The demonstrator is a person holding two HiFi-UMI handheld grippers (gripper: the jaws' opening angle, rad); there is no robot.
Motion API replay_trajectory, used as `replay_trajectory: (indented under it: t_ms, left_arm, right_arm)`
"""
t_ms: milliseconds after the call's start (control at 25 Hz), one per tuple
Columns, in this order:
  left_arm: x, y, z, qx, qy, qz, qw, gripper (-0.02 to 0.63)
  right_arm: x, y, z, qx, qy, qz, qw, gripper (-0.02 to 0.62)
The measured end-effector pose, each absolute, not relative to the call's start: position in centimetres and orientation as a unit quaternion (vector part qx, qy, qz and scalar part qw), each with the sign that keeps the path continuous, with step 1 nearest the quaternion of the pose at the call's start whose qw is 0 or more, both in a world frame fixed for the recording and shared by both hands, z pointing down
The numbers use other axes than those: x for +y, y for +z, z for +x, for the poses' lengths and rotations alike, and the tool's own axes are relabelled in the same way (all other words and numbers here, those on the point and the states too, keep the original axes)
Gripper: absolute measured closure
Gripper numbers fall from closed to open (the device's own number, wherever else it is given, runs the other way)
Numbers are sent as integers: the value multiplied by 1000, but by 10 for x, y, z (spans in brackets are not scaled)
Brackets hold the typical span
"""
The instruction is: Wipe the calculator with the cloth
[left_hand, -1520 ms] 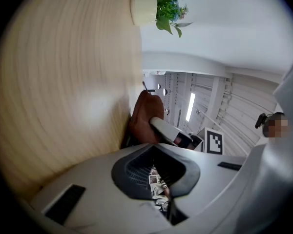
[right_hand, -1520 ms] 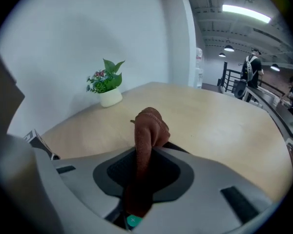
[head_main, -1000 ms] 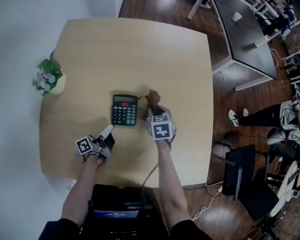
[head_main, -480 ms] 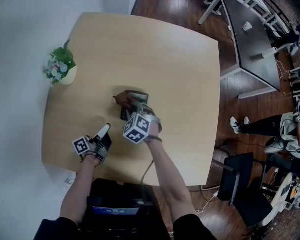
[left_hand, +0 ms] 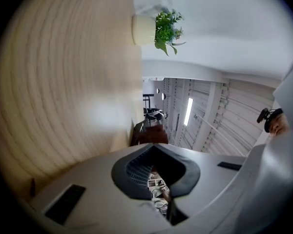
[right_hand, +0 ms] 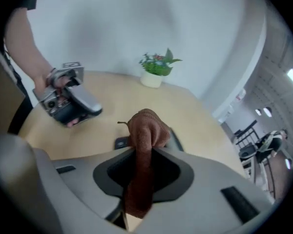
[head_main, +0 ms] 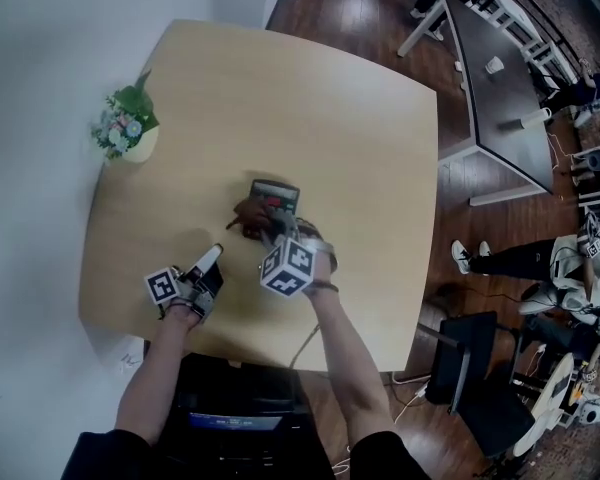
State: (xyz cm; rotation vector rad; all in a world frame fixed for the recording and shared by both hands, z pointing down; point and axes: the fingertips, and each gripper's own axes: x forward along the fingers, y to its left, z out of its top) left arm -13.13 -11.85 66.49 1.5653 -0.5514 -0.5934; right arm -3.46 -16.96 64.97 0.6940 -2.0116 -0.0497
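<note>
R gripper (right_hand: 139, 155) jaws clamp fuzzy brown cloth (right_hand: 146, 128) on flat black calculator (head_main: 278, 195); L gripper (left_hand: 155, 149) jaws together

bench (head_main: 310, 98): pale wood, matt, fine grain
cloth (right_hand: 146, 126): brown fabric, soft nap
calculator (head_main: 278, 194): dark plastic
left gripper (left_hand: 154, 145): smooth matt grey plastic
plant pot (left_hand: 144, 29): smooth cream surface

Bright, even indoor light, shadows soft. Strong fisheye everywhere; gripper views go black at corners. Left gripper view: table (left_hand: 63, 82) blurred, pale glare mid-frame, ceiling strip light (left_hand: 188, 112) blown out. Right gripper view: cloth (right_hand: 145, 130) sharp.
</note>
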Motion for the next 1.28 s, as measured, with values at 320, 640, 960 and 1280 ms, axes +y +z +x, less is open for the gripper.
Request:
replay_trajectory:
  t_ms: [320,640,960,1280]
  left_arm:
    - [-118,665,-130,-245,-262,682,638,604]
    - [-119,667,-132,-245,-261,679,641,604]
    - [-119,668,-132,-245,-260,683,637,604]
    - [-119,669,-131,-252,-262,679,638,604]
  right_arm:
    - [-229,669,-35,-788,-72,308,528,508]
    - [-99,703,-69,-806,-86,183,557,508]
    - [-162,650,-31,-821,-28,305,482,508]
    - [-224,674,-36,-797,-46,300,522,508]
